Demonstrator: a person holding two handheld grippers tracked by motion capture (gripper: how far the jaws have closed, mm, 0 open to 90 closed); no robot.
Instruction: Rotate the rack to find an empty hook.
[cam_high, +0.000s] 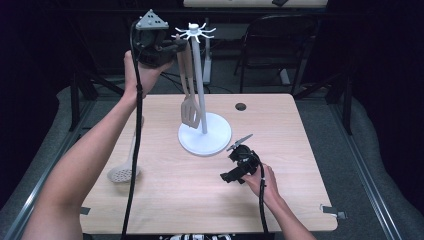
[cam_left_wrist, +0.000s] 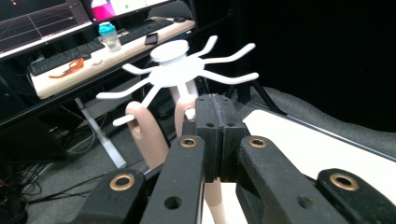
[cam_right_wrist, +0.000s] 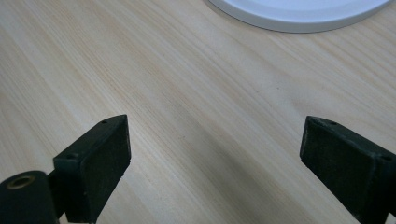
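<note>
Beige slotted spatula (cam_high: 190, 107) hangs beside the white rack (cam_high: 204, 131) pole, its handle top up at the hook ring (cam_left_wrist: 180, 70). Left hand-held gripper (cam_high: 176, 47) is at 11 o'clock of the tabletop (cam_high: 165, 195), raised to hook height, jaws pressed together; in the left gripper view they appear to pinch the spatula handle (cam_left_wrist: 187, 109) just under the hooks, though the contact itself is hidden behind the jaw blocks. A second beige handle (cam_left_wrist: 147, 133) sits just beside it. Step in hand, my read: hanging the spatula on a hook, or seating it. Right hand-held gripper (cam_high: 231, 176) idles low over the tabletop at 5 o'clock of the rack base, jaws wide, nothing between them. Skimmer (cam_high: 121, 173) lies flat near the 9 o'clock edge, well apart from the rack. Next move likely: confirm the handle hole is over the hook, then open the left jaws and back away without nudging the rack; skimmer is probably next.
</note>
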